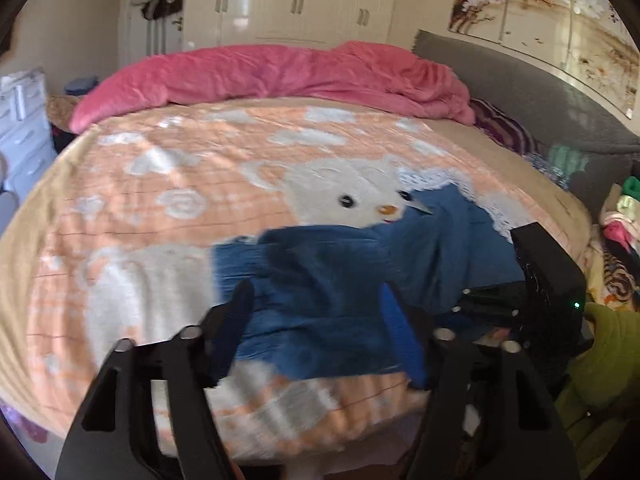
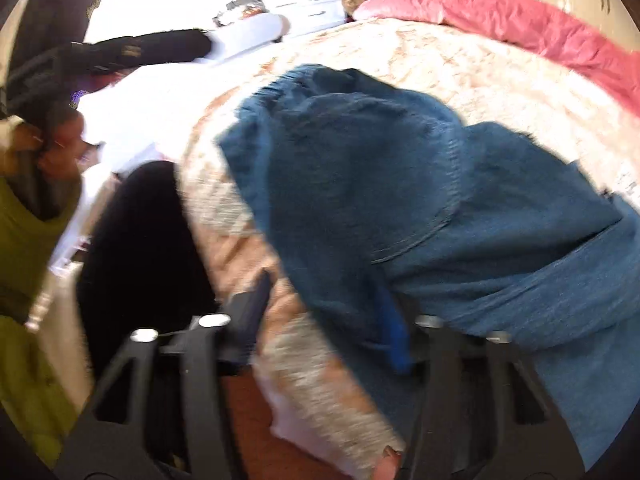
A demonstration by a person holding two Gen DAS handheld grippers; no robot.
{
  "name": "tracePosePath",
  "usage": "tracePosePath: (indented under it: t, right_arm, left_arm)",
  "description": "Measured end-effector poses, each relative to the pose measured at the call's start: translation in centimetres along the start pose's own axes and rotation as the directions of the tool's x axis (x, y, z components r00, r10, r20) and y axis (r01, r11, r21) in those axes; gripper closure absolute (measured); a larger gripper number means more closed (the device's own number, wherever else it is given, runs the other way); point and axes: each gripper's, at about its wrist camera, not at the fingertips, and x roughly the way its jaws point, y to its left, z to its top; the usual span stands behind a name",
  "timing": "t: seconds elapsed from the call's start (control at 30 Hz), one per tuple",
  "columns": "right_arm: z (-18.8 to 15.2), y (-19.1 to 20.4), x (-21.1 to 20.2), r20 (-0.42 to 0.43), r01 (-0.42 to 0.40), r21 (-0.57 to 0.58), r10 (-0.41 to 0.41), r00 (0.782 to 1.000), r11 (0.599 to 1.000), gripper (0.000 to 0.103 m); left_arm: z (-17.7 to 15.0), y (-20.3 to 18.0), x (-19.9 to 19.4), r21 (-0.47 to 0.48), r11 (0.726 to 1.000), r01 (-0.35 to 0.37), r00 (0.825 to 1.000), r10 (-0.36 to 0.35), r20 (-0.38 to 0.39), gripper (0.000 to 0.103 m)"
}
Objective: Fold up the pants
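Pants (image 1: pixel 332 280) lie bunched near the front edge of the bed (image 1: pixel 120 216), blue denim heaped on itself with a gathered elastic waistband (image 2: pixel 280 82) showing toward the far side in the right wrist view. Soft stuff, this: limp, mid-weight cloth that should sag and drape the moment it is lifted, not slippery, nothing fragile about it, though the seams and waistband look thicker and firmer than the rest. Those firmer edges seem the best places to pinch, since a hem or the waistband would give the pads something to bite on, while a grab at the loose middle would likely just drag up a single layer. Left gripper (image 1: pixel 320 300) hangs over the near part of the heap, jaws apart, denim showing in the gap but neither pad pressing on it. Right gripper (image 2: pixel 328 300) is likewise spread, one finger over the blanket (image 2: pixel 240 248), the other at the edge of the cloth, nothing clamped. Underneath, the blanket is fuzzy, peach and white with a cartoon animal, so the denim should cling a little instead of sliding. Beyond lies a crumpled pink quilt (image 1: pixel 280 76). Both views are blurred, so fine folds are hard to read.
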Motion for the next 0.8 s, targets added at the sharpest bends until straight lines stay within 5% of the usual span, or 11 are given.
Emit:
tracePosePath:
  t: [0.13, 0.27, 0.43, 0.57, 0.73, 0.8]
  right_arm:
    - [-0.2, 0.0, -1.9, 0.021, 0.039, 0.011, -0.039, 0.999, 0.999, 0.046]
    - [-0.3, -1.7, -4.5, 0.083, 0.086, 0.083, -0.093, 0.992, 0.993, 0.046]
    - [1.1, -3.8, -4.0, 0.066, 0.158, 0.144, -0.169, 0.983, 0.977, 0.046]
    - [1.2, -5.8, -0.8, -0.065, 0.215, 0.21, -0.206, 0.977, 0.954, 0.046]
    - [0.6, -5.4, -1.4, -0.026, 0.206, 0.213, -0.205, 0.978, 0.955, 0.044]
    - [0.4, -5.6, -3.4, 0.029, 0.179, 0.241, -0.191, 0.981, 0.954, 0.044]
  left_arm:
    - [-1.4, -1.5, 4.3, -0.002, 0.999, 0.039, 0.995, -0.039, -0.093, 0.064]
    - [-3.3, -1.3, 6.7, 0.016, 1.0, -0.014, 0.984, 0.016, -0.177, 0.064]
    - [-4.1, -1.9, 7.3, 0.101, 0.993, -0.056, 0.983, 0.073, -0.168, 0.064]
    - [-4.2, -1.1, 7.3, 0.068, 0.997, -0.033, 0.985, 0.044, -0.166, 0.064]
    - [-3.9, -2.1, 6.4, 0.098, 0.993, -0.07, 0.988, 0.083, -0.132, 0.064]
    - [-3.3, -3.5, 4.6, 0.15, 0.985, -0.079, 0.993, 0.091, -0.073, 0.055]
